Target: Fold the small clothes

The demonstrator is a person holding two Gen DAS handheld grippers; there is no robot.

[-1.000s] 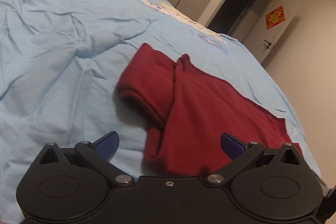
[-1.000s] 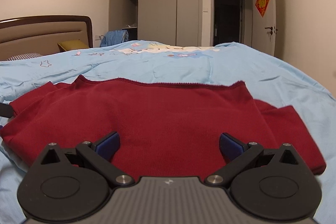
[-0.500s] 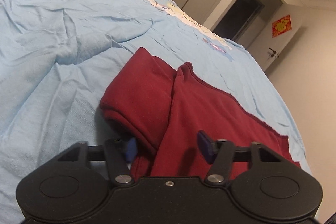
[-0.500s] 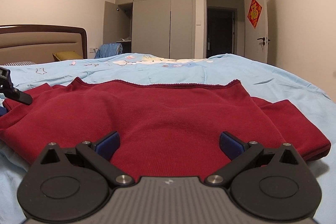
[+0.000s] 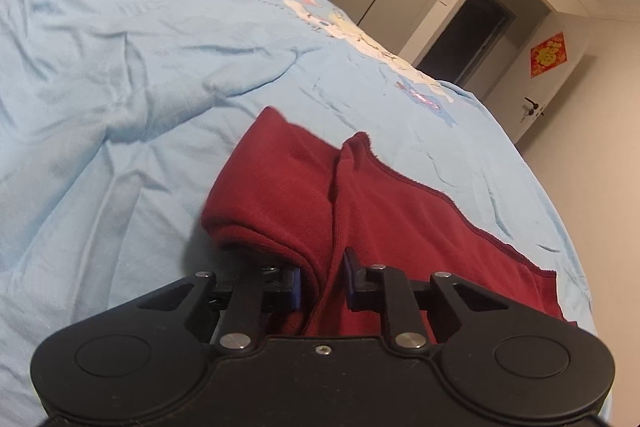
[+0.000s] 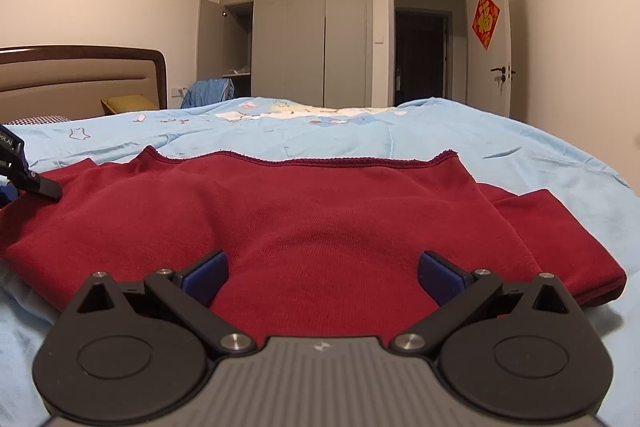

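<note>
Bedroom, wide bed with wrinkly light blue sheet (image 5: 120, 75). Dark red knit top (image 6: 320, 227) lies flat on it. My left gripper (image 5: 322, 281) pinches folded sleeve edge. My right gripper (image 6: 322, 273) hangs wide open over hem, holds nothing. Cloth soft, floppy, light, I think. Best grab at edges.
</note>
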